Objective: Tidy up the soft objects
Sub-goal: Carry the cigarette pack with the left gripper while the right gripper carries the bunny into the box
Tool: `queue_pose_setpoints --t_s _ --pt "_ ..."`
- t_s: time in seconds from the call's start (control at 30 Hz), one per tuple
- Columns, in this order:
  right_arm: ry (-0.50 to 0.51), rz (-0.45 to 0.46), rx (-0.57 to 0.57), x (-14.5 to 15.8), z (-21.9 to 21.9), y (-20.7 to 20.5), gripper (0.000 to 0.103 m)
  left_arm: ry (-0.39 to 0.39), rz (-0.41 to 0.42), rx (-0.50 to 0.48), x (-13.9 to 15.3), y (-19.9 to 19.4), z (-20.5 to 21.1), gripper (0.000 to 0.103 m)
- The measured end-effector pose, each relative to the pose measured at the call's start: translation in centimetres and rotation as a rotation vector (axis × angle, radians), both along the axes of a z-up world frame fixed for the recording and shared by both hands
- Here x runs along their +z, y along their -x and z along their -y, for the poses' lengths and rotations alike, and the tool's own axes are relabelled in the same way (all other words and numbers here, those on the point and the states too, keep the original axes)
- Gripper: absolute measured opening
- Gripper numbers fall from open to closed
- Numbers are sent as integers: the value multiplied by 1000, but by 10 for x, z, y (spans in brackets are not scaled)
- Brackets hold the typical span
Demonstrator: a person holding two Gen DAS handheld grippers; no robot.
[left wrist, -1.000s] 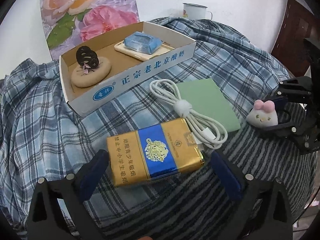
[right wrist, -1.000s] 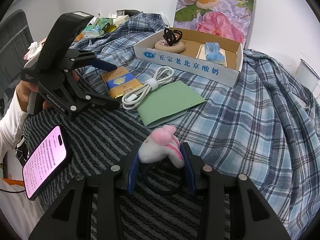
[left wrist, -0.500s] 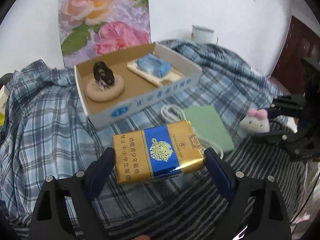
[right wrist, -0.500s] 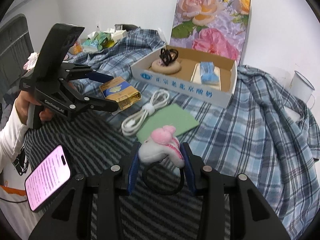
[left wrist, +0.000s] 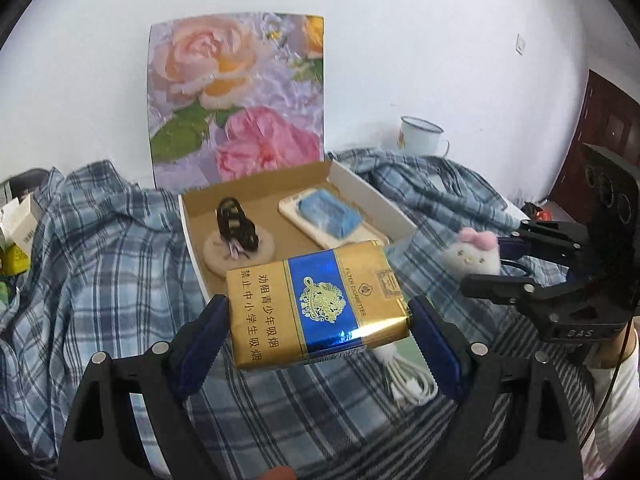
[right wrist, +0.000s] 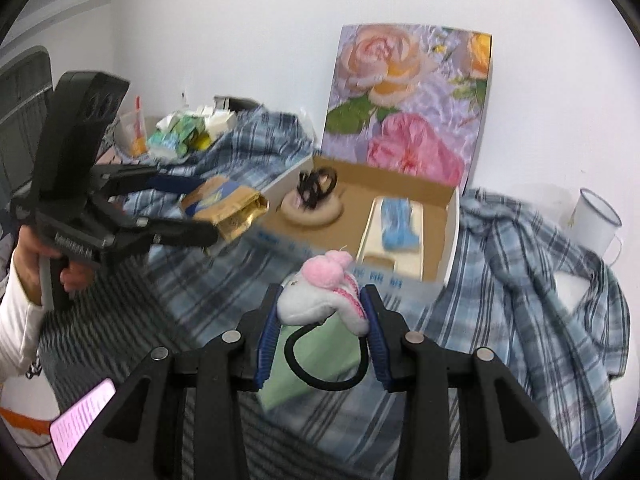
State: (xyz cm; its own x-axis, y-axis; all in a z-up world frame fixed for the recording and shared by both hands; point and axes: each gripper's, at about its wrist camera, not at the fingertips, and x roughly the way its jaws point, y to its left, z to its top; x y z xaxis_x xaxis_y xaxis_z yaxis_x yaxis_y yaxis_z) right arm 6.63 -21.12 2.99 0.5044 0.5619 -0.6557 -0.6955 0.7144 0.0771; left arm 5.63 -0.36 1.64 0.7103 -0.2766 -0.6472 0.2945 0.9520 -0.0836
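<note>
Soft objects are in both grippers, above a table draped in blue plaid cloth (left wrist: 100,248) with a grey striped cloth (right wrist: 132,288) toward the near edge, against a white wall (left wrist: 400,40). A floral panel (left wrist: 236,100) leans on that wall behind an open cardboard box (left wrist: 360,188), and a white enamel mug (left wrist: 420,138) stands to the right of it. Inside the box lie a beige phone case (left wrist: 320,228) with a blue tissue packet (left wrist: 328,214) on top and, to the left, a round tan pad (left wrist: 240,252) bearing a black hair clip (left wrist: 236,226). The left gripper (left wrist: 318,330) is clamped on a gold and blue soft cigarette pack (left wrist: 316,304), held in the air just in front of the box. The right gripper (right wrist: 322,328) squeezes a white plush hair tie with a pink bow (right wrist: 320,296), its black loop hanging over a green notebook (right wrist: 320,356). A white cable (left wrist: 408,376) lies on the cloth below the pack.
</note>
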Motion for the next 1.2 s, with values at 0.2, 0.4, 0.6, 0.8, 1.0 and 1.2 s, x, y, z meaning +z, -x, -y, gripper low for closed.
queue_pose_setpoints --t_s 0.2,0.4,0.6,0.8,1.0,1.2 --pt "-48 32 -27 11 -13 -26 39 4 42 30 13 -15 0 91" --pt "-59 50 -46 18 -25 -49 38 -6 72 62 24 -33 2 91" --pt "-74 70 -70 26 -32 -67 39 3 90 103 30 -55 -1 91" --pt "-101 74 -100 32 -36 -92 39 -26 107 136 32 -79 0 91" --pt "-129 48 -137 27 -40 -123 39 -40 102 164 25 -104 0 91" --pt "-129 24 -154 12 -45 -142 39 -73 86 175 9 -125 0 91"
